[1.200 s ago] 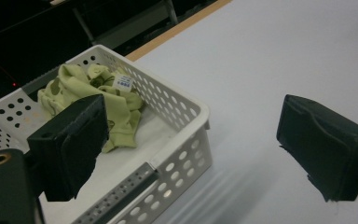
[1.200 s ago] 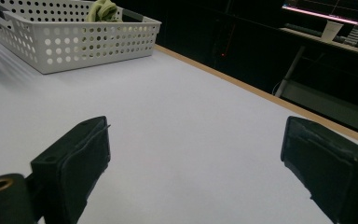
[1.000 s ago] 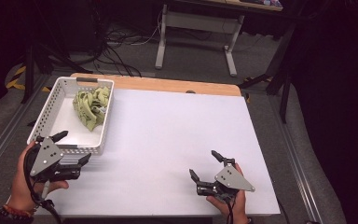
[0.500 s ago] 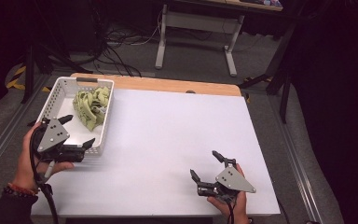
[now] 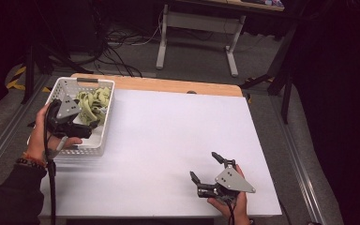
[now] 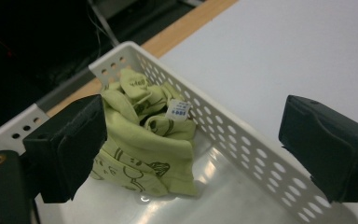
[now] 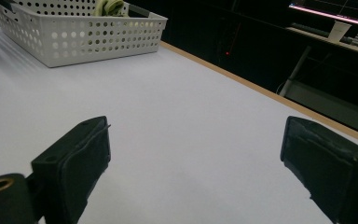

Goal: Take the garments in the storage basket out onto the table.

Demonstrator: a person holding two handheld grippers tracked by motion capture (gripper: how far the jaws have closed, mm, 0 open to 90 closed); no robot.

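Crumpled green cloth [image 6: 142,144], a soft, pale yellow-green fabric printed with dark line drawings and carrying a small white label, lies bunched in the far end of a white plastic basket [image 6: 242,154]. That basket is rectangular, with smooth glossy walls pierced by rows of round holes, and it sits at the left far corner of the table [image 5: 178,140], whose top is a flat, matte white sheet with a light wooden strip along its far edge. Left hand-held gripper [image 5: 82,125] hovers above the near part of the basket, its two blocky black padded jaws spread wide apart and gripping nothing; in the left gripper view the cloth sits between and beyond them, untouched. Right hand-held gripper [image 5: 208,176], topped with a grey three-cornered plate, rests low over the bare table near its front right edge, well apart from the basket, its jaws likewise released and wide, with nothing between them.
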